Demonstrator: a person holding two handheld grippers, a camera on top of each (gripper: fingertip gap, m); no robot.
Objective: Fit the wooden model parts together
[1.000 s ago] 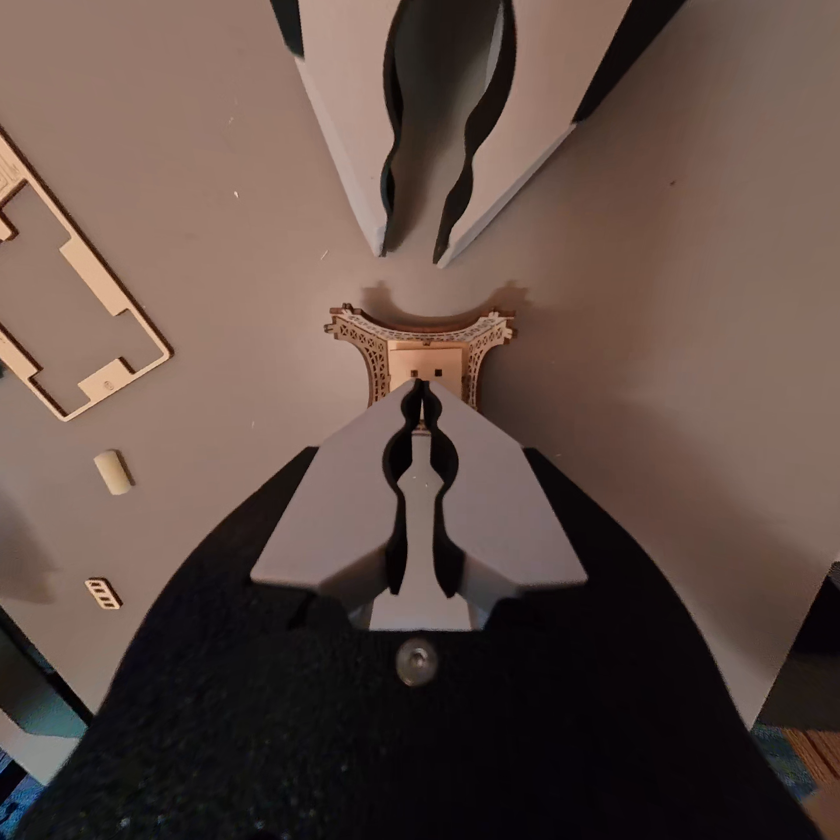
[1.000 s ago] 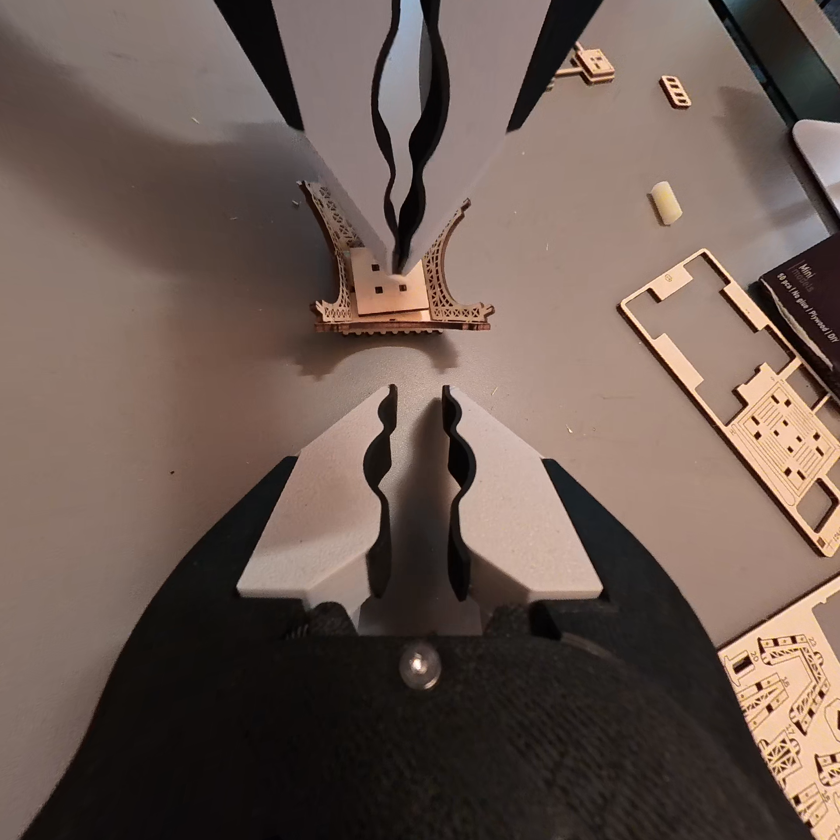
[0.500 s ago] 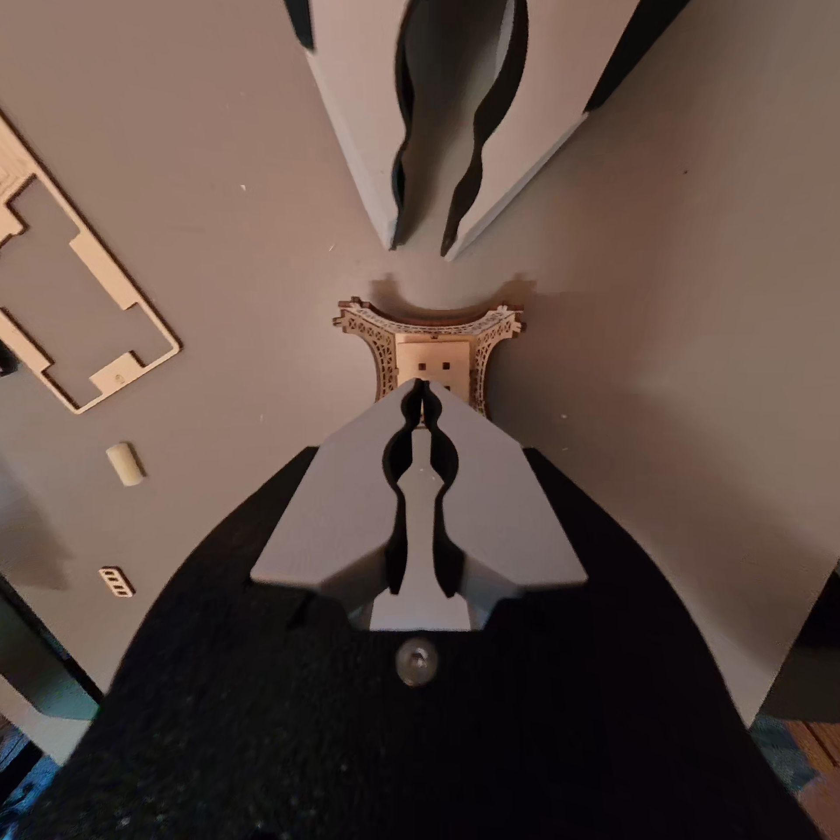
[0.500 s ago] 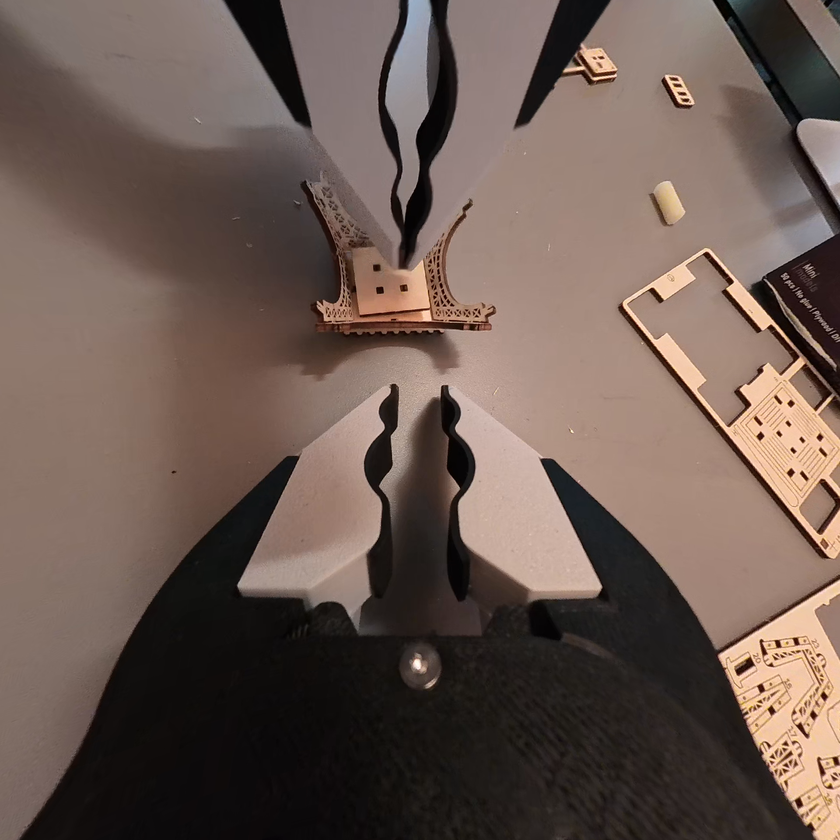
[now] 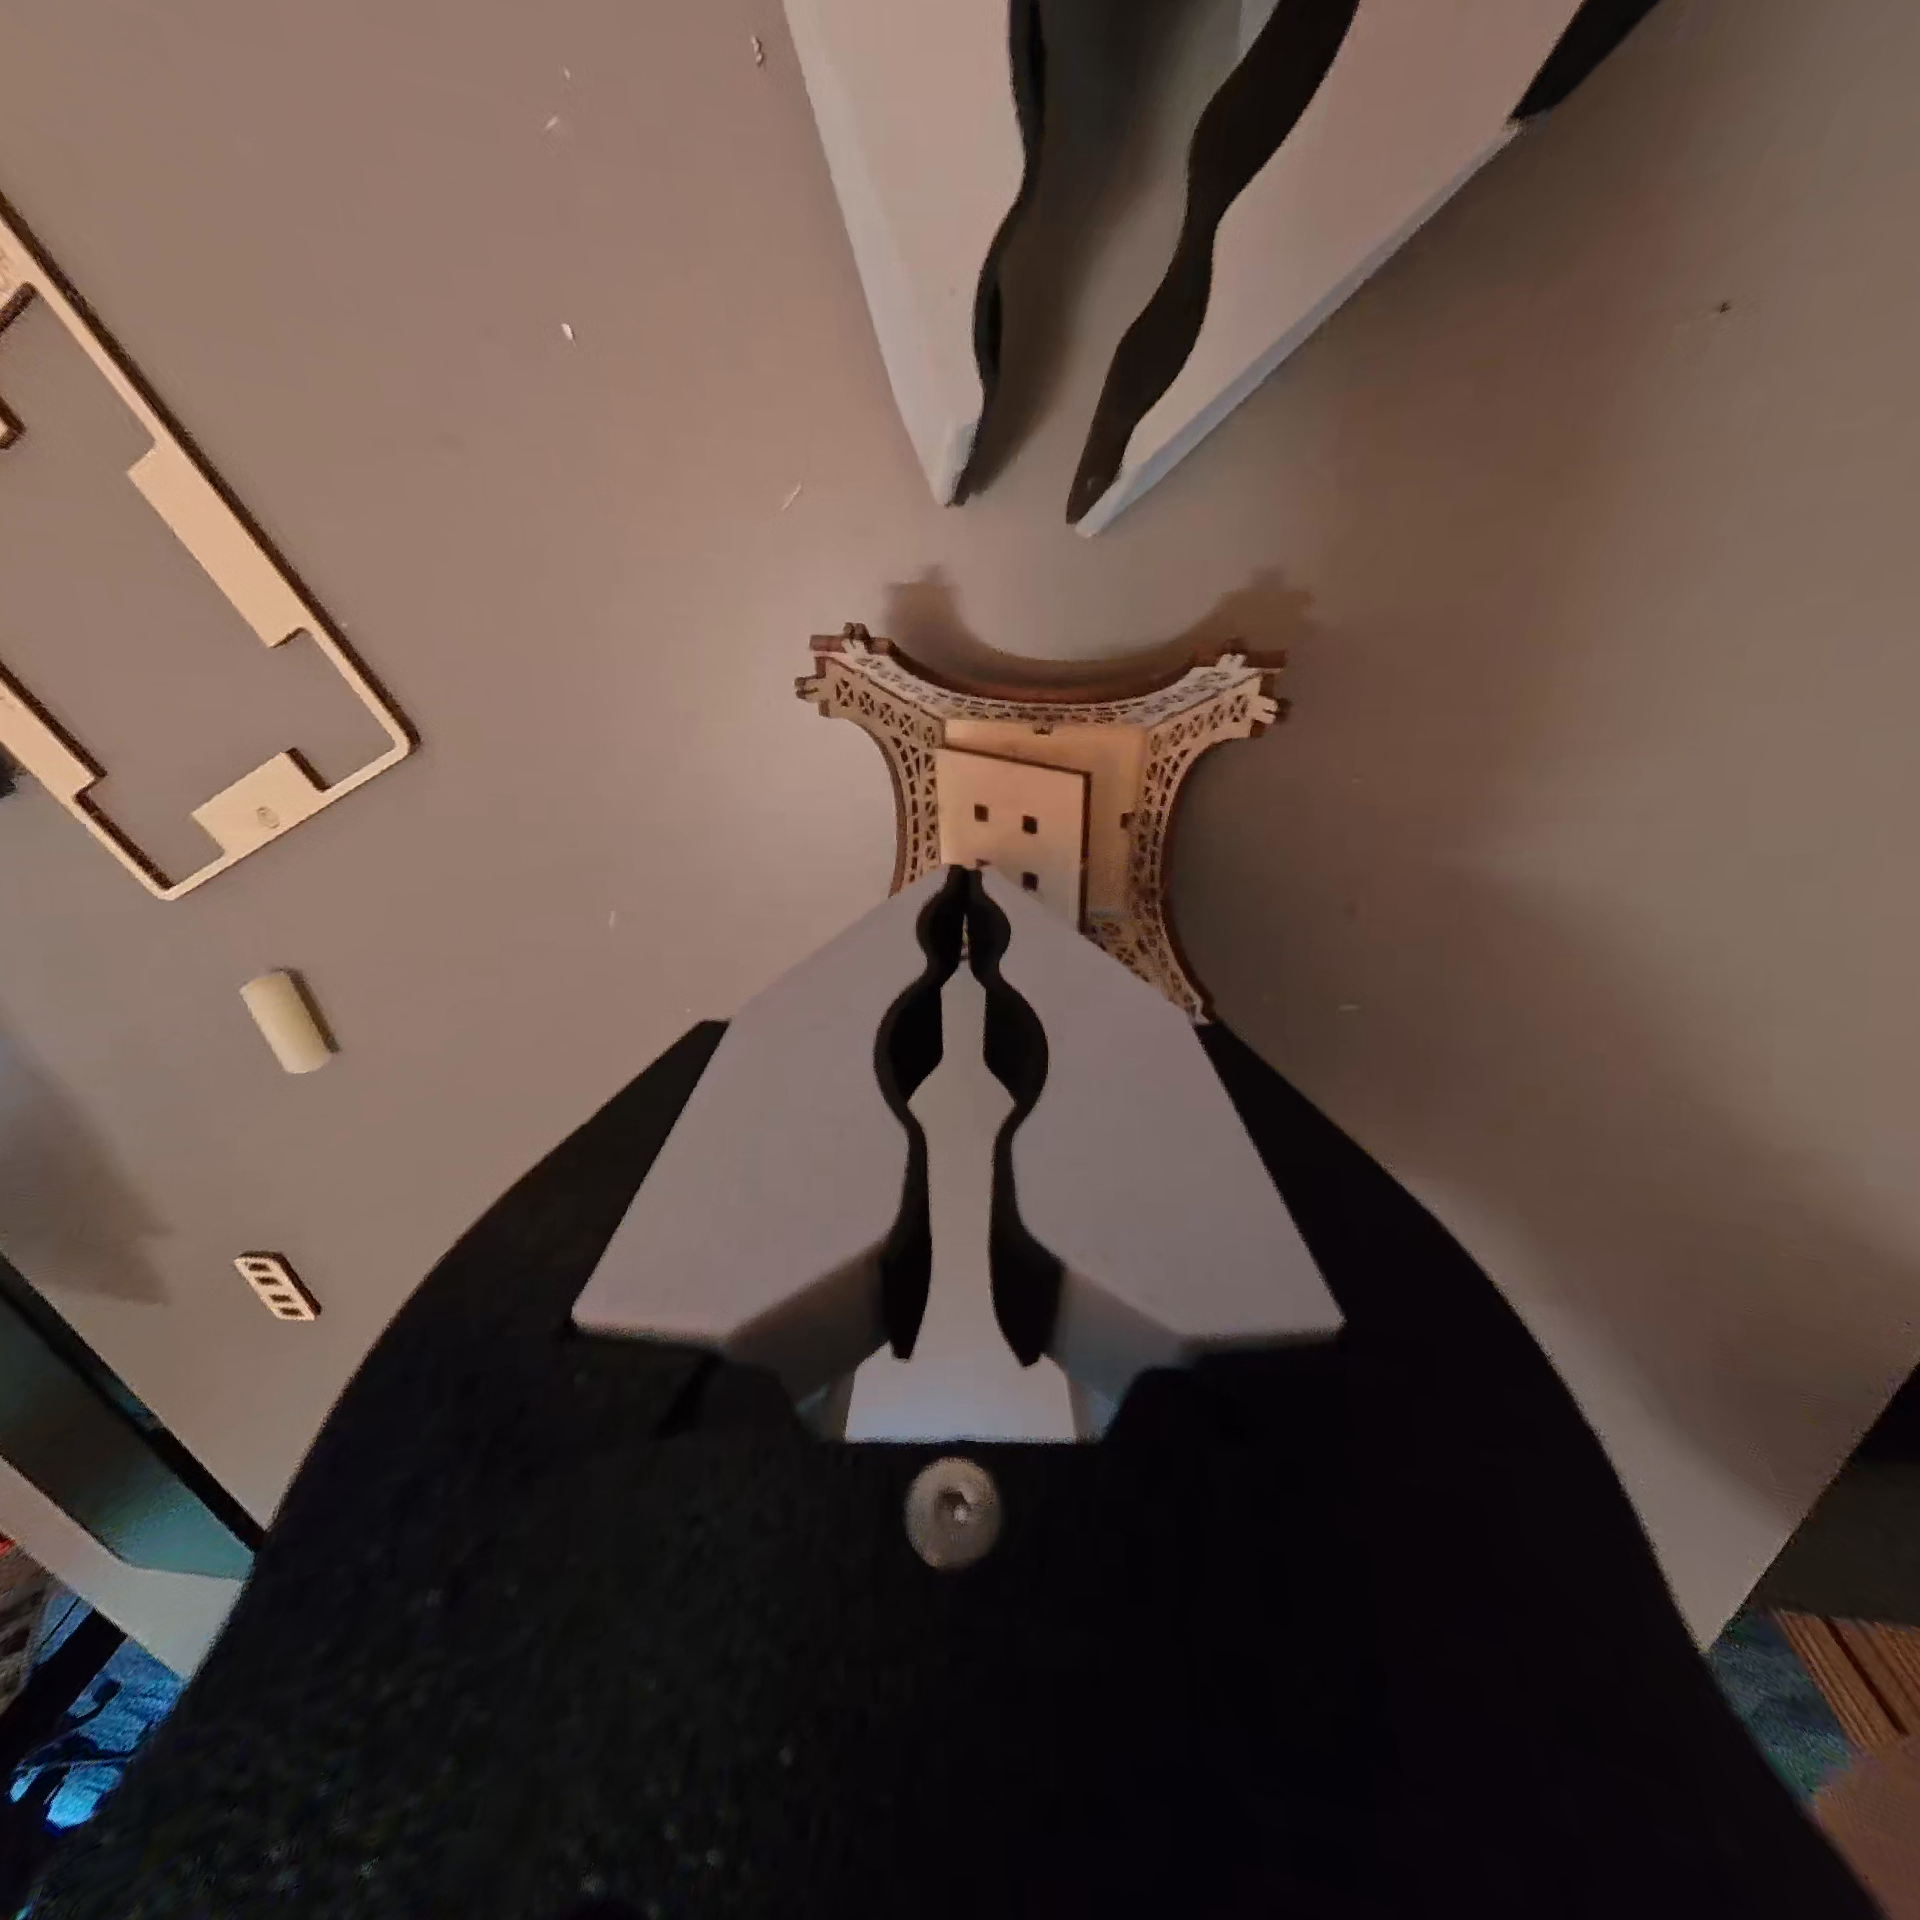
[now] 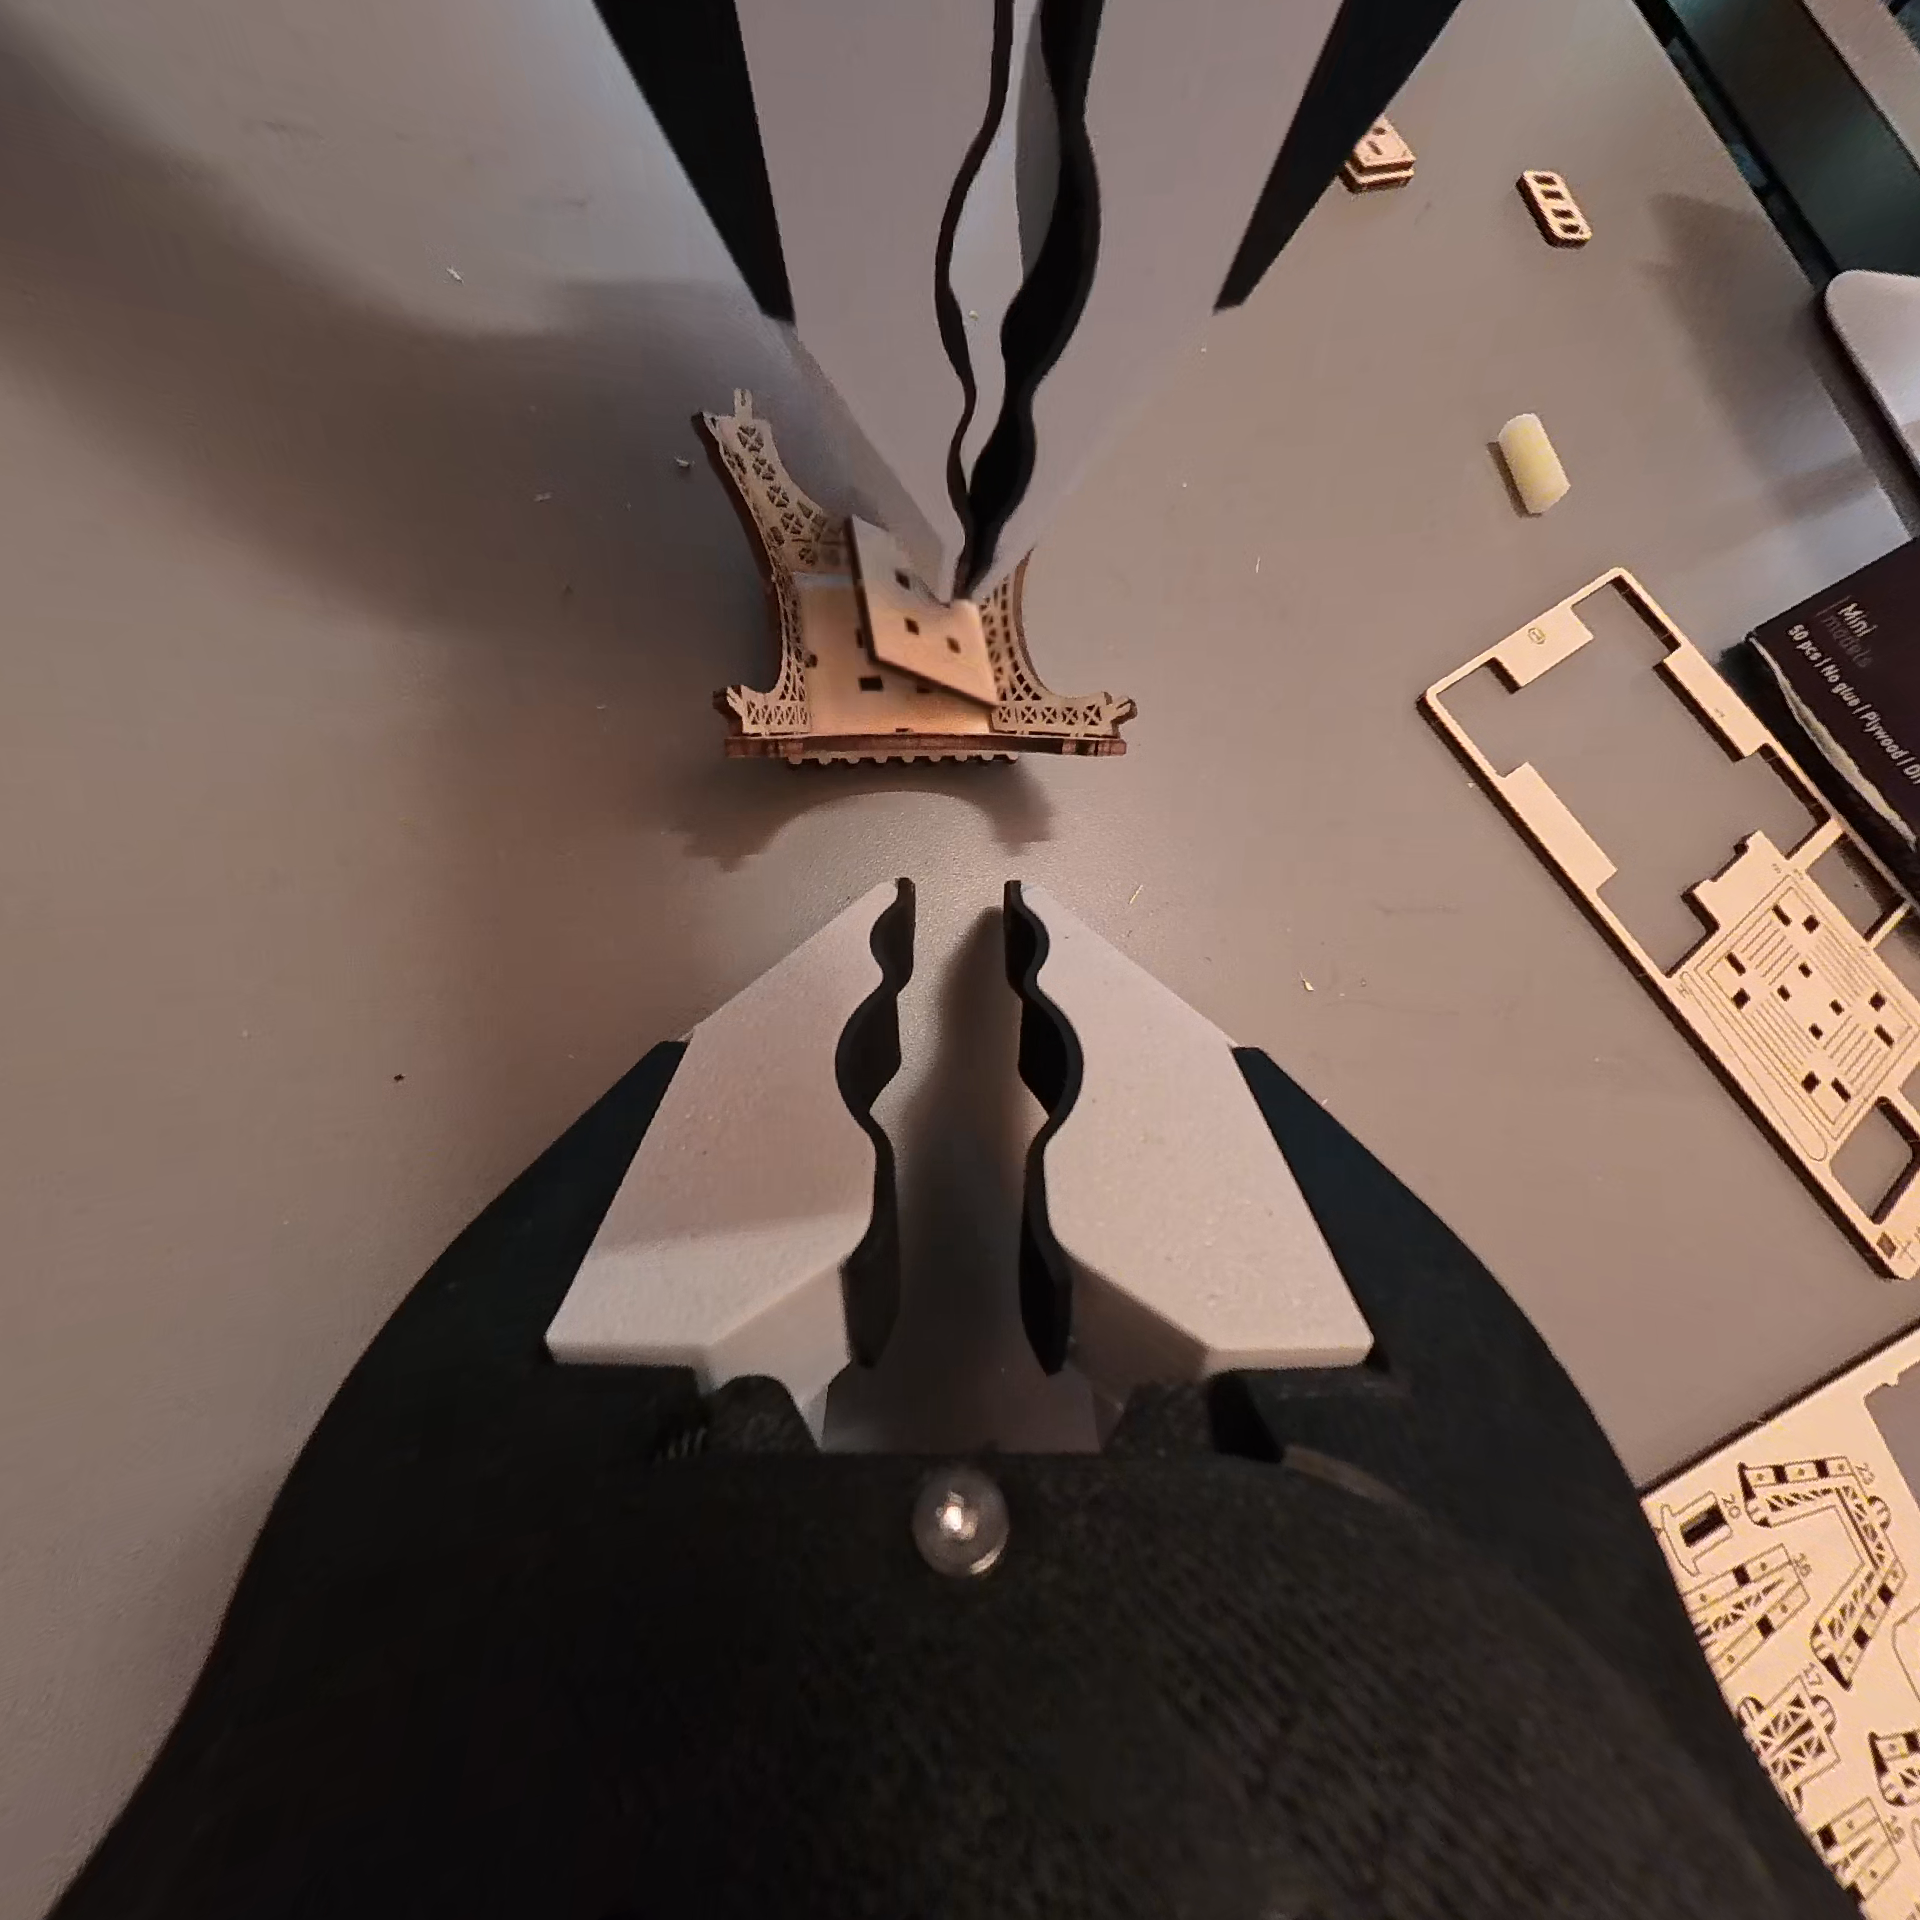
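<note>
grey worktop point(image 6: 312, 831) fills both views. at its centre stands a wooden tower base point(image 6: 790, 665) with lattice legs. the left gripper point(image 6: 971, 582) reaches down from above, its fingers pinched on a small square wooden plate point(image 6: 925, 649) that sits tilted over the base's flat top. the right gripper point(image 6: 958, 894) hovers just in front of the base, its fingers parted and holding nothing. a cut-out wooden sheet point(image 6: 1621, 831) lies to the right.

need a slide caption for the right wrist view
Left gripper pinches a small square plate tilted over the wooden tower base; right gripper waits open.
</note>
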